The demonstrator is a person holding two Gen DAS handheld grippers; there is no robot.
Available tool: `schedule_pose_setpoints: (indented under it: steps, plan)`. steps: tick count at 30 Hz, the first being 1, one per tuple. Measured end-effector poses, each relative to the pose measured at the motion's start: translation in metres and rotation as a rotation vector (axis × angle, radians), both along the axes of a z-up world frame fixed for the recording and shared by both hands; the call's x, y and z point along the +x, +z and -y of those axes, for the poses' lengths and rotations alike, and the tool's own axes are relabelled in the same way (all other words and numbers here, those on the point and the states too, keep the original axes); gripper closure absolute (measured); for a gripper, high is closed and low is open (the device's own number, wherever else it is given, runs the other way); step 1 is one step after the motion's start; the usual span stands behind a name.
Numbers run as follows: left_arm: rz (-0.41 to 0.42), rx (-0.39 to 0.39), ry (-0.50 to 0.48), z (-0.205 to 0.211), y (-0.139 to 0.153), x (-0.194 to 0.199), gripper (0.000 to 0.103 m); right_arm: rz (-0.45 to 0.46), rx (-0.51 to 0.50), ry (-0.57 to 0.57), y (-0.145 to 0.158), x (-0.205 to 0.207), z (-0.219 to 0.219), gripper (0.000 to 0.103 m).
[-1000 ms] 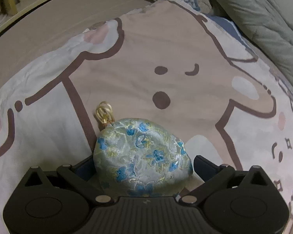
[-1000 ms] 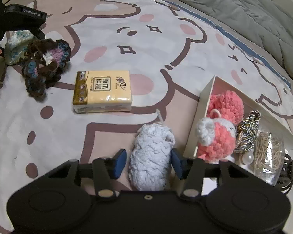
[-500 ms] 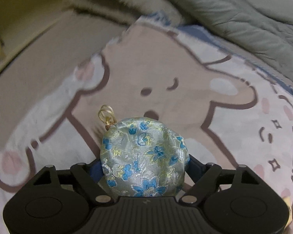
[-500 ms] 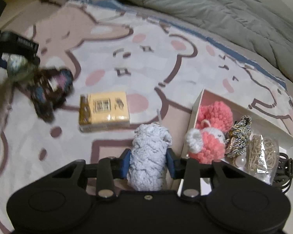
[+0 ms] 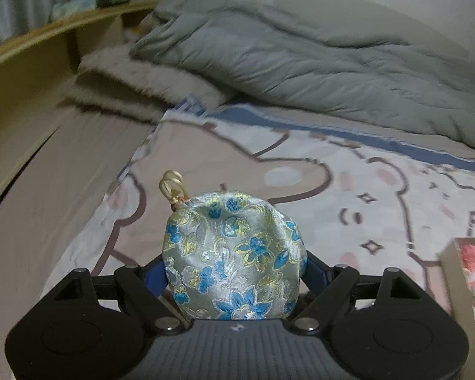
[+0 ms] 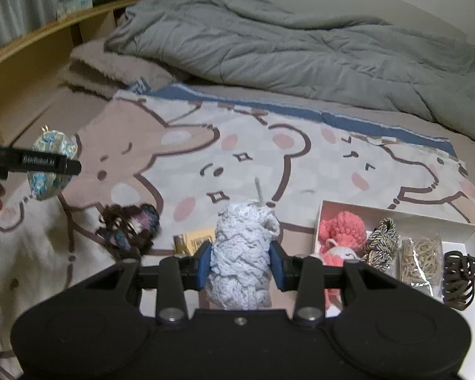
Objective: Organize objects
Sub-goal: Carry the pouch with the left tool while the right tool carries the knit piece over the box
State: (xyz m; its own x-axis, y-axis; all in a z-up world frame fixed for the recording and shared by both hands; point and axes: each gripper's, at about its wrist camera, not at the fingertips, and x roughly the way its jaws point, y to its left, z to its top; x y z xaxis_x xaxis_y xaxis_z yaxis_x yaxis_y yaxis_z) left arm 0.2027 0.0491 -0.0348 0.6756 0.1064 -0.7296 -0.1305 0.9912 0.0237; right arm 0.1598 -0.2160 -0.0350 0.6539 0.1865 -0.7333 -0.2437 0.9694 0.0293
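Observation:
My left gripper is shut on a floral brocade pouch with a gold clasp, held up above the cartoon-print blanket. The pouch also shows at far left in the right wrist view. My right gripper is shut on a pale blue crocheted piece, lifted above the blanket. A white box at the right holds pink knitted items, a braided cord, a bag of rubber bands and a dark hair clip. Its corner shows in the left wrist view.
A dark crocheted piece and a yellow tissue pack, partly hidden behind my right gripper, lie on the blanket. A grey duvet is heaped at the back. A wooden bed frame runs along the left.
Both grippers closed on their objects and lifted them off the blanket. Both views have tilted up toward the duvet and wall. The left gripper has swung to the right; the box has come into its view.

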Motion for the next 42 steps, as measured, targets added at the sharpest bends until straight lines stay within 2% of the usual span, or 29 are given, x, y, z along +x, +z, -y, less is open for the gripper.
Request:
schedule_pose_setpoints:
  steps: [7, 16, 24, 42]
  plan:
    - [0.048, -0.009, -0.093, 0.021, 0.023, -0.029, 0.019, 0.038, 0.036, -0.029, 0.014, -0.012, 0.007, 0.063]
    - [0.079, -0.021, -0.174, 0.047, 0.036, -0.055, 0.019, 0.077, 0.087, -0.049, 0.029, -0.027, 0.012, 0.063]
    - [0.071, -0.044, -0.227, 0.074, 0.034, -0.057, 0.019, 0.098, 0.09, -0.066, 0.034, -0.035, 0.025, 0.063]
    - [0.025, -0.124, -0.411, 0.18, 0.019, -0.056, 0.019, 0.093, 0.067, -0.207, 0.024, -0.052, 0.112, 0.063]
